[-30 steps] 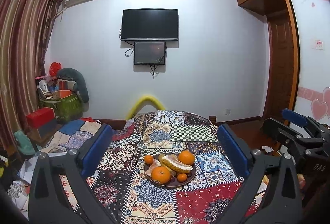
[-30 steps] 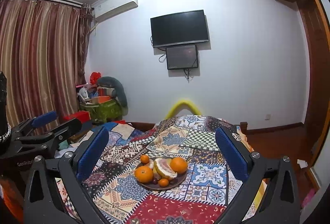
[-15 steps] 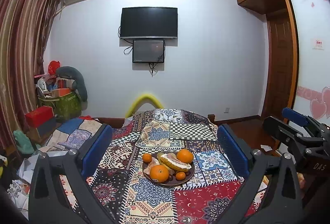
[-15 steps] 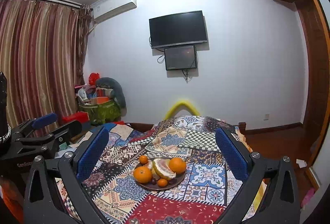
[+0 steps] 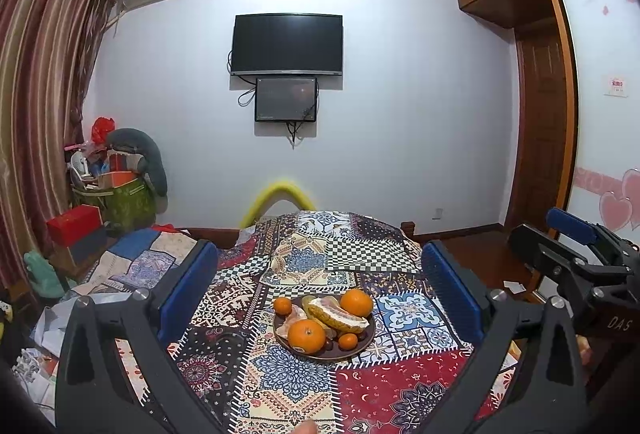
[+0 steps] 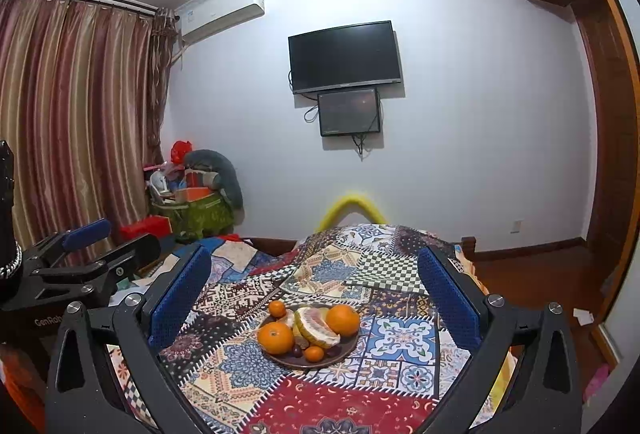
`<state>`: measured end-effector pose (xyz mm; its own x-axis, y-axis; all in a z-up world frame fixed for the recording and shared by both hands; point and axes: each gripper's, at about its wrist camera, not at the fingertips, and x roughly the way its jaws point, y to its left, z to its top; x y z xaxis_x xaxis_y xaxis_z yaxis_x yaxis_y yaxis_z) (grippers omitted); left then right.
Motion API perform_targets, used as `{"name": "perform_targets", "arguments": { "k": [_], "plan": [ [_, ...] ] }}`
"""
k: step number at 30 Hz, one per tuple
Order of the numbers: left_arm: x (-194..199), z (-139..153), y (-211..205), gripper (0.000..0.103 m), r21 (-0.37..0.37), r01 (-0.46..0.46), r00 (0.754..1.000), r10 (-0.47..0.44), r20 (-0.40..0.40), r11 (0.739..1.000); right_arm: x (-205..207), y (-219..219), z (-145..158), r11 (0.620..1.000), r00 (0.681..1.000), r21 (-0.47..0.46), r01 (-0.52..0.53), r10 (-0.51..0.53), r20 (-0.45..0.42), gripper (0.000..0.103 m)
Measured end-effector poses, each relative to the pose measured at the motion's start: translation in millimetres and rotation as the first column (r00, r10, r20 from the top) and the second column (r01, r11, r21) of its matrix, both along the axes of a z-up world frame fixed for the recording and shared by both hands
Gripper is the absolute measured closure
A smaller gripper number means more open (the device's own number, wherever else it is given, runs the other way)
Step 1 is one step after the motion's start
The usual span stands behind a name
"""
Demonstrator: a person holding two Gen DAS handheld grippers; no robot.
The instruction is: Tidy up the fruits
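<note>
Both the left gripper (image 5: 320,294) and the right gripper (image 6: 314,294) hang spread wide, holding nothing, above the patchwork-quilted bed (image 5: 304,394). The round brown plate (image 5: 362,348) of oranges and peeled pomelo sits mid-quilt.

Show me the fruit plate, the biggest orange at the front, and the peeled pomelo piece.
plate (image 5: 362,348), left wrist view, bare front-right rim.
front orange (image 5: 306,336), left wrist view, middle of its skin.
pomelo piece (image 6: 316,328), right wrist view, its pale flesh.

Patchwork-covered table (image 5: 304,390) carries one brown plate (image 5: 362,344) of fruit near middle.
</note>
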<state>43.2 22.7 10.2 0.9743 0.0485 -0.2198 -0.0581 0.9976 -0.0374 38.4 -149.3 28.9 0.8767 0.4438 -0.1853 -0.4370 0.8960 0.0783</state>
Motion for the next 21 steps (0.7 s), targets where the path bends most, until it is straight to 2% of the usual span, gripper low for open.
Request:
{"name": "perform_targets", "arguments": {
  "k": [21],
  "plan": [
    [9.1,-5.1,3.8,0.000,-0.031,0.026,0.999,-0.027,-0.030,0.999,8.7,0.7,-4.3,1.000,1.000,-0.015,0.009,-0.009,-0.020,0.000]
  ]
}}
